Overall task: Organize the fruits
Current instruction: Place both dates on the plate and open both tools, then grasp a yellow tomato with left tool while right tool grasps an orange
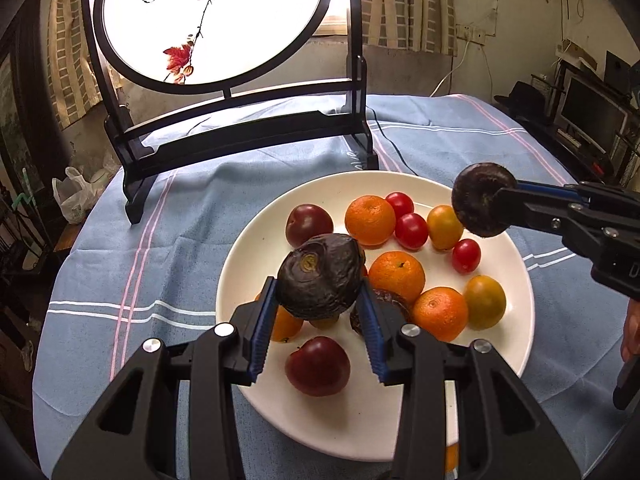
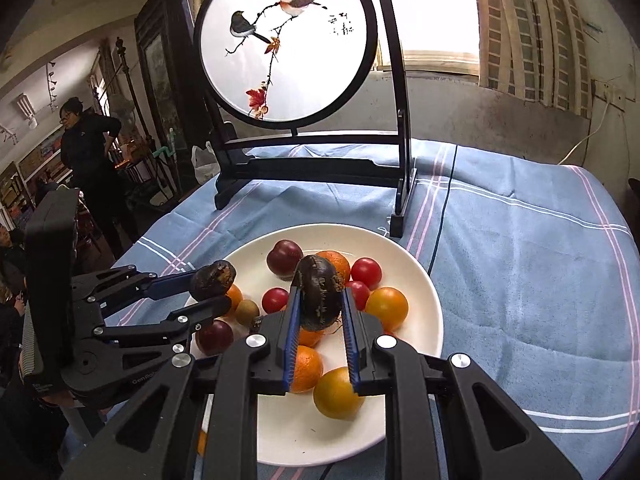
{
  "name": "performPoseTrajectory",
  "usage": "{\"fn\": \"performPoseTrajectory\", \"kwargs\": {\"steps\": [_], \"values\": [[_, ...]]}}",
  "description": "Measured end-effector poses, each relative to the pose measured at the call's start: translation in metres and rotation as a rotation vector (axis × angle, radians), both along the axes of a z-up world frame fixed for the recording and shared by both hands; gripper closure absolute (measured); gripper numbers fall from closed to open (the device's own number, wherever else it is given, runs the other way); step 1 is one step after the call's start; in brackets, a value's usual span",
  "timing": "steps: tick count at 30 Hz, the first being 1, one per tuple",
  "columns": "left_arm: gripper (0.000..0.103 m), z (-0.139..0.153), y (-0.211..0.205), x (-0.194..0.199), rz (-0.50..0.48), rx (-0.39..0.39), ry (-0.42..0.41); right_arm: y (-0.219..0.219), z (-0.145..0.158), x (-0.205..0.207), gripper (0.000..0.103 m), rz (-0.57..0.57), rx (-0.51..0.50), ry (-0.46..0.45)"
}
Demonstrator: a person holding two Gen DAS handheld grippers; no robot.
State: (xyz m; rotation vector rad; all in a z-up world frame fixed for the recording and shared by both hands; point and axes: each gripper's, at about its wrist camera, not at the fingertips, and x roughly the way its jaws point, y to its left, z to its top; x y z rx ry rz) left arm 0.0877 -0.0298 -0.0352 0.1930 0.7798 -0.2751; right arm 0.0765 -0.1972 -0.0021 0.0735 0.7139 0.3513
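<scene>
The left gripper (image 1: 318,300) is clamped on a dark wrinkled passion fruit (image 1: 320,276), its blue ribbed pads pressing the fruit's two sides, and holds it clear above the near-left part of the white plate (image 1: 248,240). The right gripper (image 2: 318,300) pinches a second dark wrinkled fruit (image 2: 320,294) the same way, narrow jaws tight on its flanks, lifted over the plate's middle.

Below both, the plate sits near the front edge of the blue striped tablecloth (image 1: 192,216), in front of a round painted screen on a black stand (image 1: 240,120). It carries the rest: mandarins (image 1: 370,220), cherry tomatoes (image 1: 412,230), dark red plums (image 1: 318,366) and one more dark fruit (image 1: 394,304) just under the left gripper's right finger.

Each held fruit sits at the fingertips, its broader face turned up toward the camera, and hangs straight over the crowded plate. So the move likely turns on carrying them sideways, the left one toward the cloth's left edge, the right one toward its open right side.
</scene>
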Motion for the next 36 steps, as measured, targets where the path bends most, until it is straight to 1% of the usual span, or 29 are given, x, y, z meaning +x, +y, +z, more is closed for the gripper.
{"fn": "performPoseTrajectory", "kwargs": {"steps": [4, 5, 6, 7, 9, 11, 14, 15, 17, 18, 20, 22, 25, 26, 28, 31, 34, 36], "values": [[0.062, -0.006, -0.002, 0.007, 0.026, 0.009, 0.014, 0.004, -0.009, 0.014, 0.083, 0.008, -0.018, 0.037], [0.057, -0.007, -0.002, 0.008, 0.031, 0.009, 0.013, 0.005, -0.012, 0.016, 0.081, -0.003, -0.026, 0.045], [0.051, -0.008, -0.001, 0.009, 0.036, 0.007, 0.013, 0.004, -0.013, 0.018, 0.068, -0.015, -0.027, 0.05], [0.042, -0.007, 0.0, 0.008, 0.042, 0.002, 0.008, 0.003, -0.013, 0.018, 0.062, -0.015, -0.017, 0.045], [0.042, -0.006, 0.001, 0.006, 0.042, 0.003, -0.007, 0.002, -0.01, 0.013, 0.058, -0.008, 0.003, 0.027], [0.042, -0.005, 0.002, 0.004, 0.041, 0.01, -0.014, 0.001, -0.007, 0.008, 0.057, -0.003, 0.007, 0.014], [0.042, 0.0, 0.008, -0.002, 0.044, -0.003, -0.021, -0.001, 0.0, -0.007, 0.055, 0.015, 0.017, -0.002], [0.042, 0.003, 0.012, -0.006, 0.043, -0.006, -0.03, 0.001, 0.002, -0.016, 0.052, 0.037, 0.012, -0.009], [0.042, 0.009, 0.02, -0.019, 0.03, -0.011, -0.048, 0.007, 0.004, -0.038, 0.05, 0.1, -0.006, -0.023], [0.041, 0.011, 0.025, -0.026, 0.017, -0.013, -0.055, 0.013, 0.002, -0.052, 0.05, 0.139, -0.022, -0.022], [0.035, 0.013, 0.034, -0.044, -0.002, -0.002, -0.076, 0.023, -0.005, -0.078, 0.05, 0.2, -0.062, -0.013], [0.034, 0.012, 0.043, -0.061, -0.02, 0.013, -0.079, 0.034, -0.018, -0.1, 0.05, 0.244, -0.095, 0.006], [0.034, 0.006, 0.055, -0.083, -0.037, 0.016, -0.051, 0.047, -0.04, -0.116, 0.057, 0.296, -0.126, 0.07], [0.034, 0.003, 0.059, -0.09, -0.043, 0.016, -0.045, 0.05, -0.047, -0.116, 0.061, 0.296, -0.13, 0.09], [0.034, -0.003, 0.066, -0.106, -0.072, 0.012, -0.023, 0.053, -0.058, -0.11, 0.062, 0.297, -0.11, 0.136], [0.034, -0.016, 0.07, -0.126, -0.114, 0.022, 0.017, 0.061, -0.069, -0.103, 0.063, 0.302, -0.122, 0.154], [0.034, -0.028, 0.069, -0.139, -0.172, 0.016, 0.061, 0.069, -0.076, -0.092, 0.063, 0.31, -0.124, 0.165], [0.034, -0.034, 0.062, -0.145, -0.205, 0.023, 0.069, 0.074, -0.079, -0.086, 0.063, 0.323, -0.117, 0.172]]}}
